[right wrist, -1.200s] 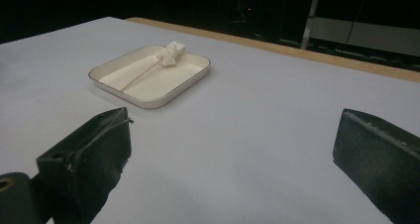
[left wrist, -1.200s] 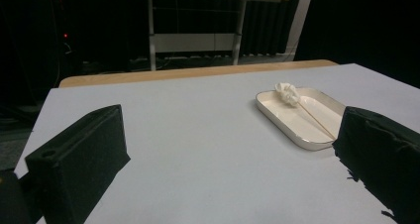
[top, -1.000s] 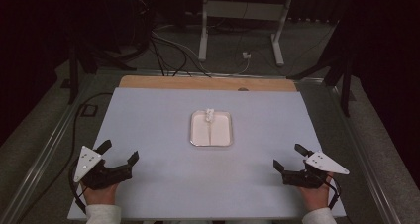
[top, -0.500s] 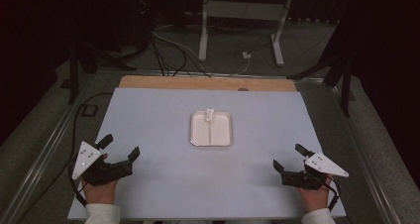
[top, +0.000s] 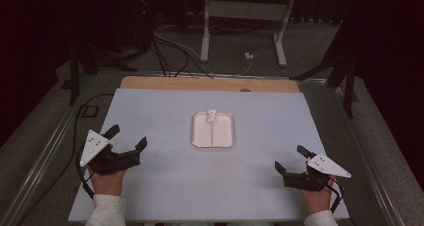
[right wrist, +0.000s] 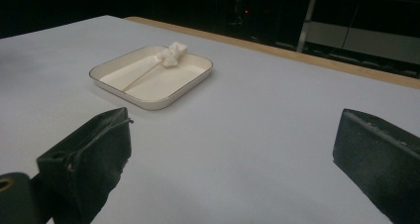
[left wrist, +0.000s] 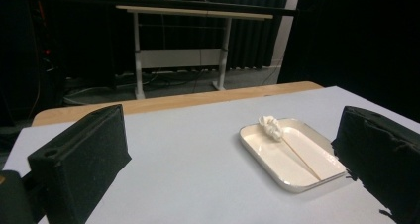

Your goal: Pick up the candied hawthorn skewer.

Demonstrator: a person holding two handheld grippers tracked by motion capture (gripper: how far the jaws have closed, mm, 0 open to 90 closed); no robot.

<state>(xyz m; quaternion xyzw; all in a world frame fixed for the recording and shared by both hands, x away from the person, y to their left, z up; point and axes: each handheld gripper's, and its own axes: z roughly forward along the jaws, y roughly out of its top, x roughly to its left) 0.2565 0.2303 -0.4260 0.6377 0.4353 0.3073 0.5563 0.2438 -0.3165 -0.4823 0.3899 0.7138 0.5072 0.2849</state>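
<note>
**Status: grippers at rest, tray untouched**

No readable labels or writing on any item. Vs. 0.5 s ago, your left gripper (top: pixel 129 139) has shifted slightly toward table (top: pixel 165 186) centre; right gripper (top: pixel 290 158) unchanged. Both sit w/ jaws spread, holding nothing. White tray (top: pixel 227 142) lies mid-table, well apart from both. In it, a thin stick (top: pixel 212 132) runs near-to-far, its white wad (top: pixel 212 116) at the far end.

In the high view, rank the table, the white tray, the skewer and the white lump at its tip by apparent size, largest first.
1. The table, by far.
2. The white tray.
3. The skewer, nearly as long as the tray but very thin.
4. The white lump.
</note>
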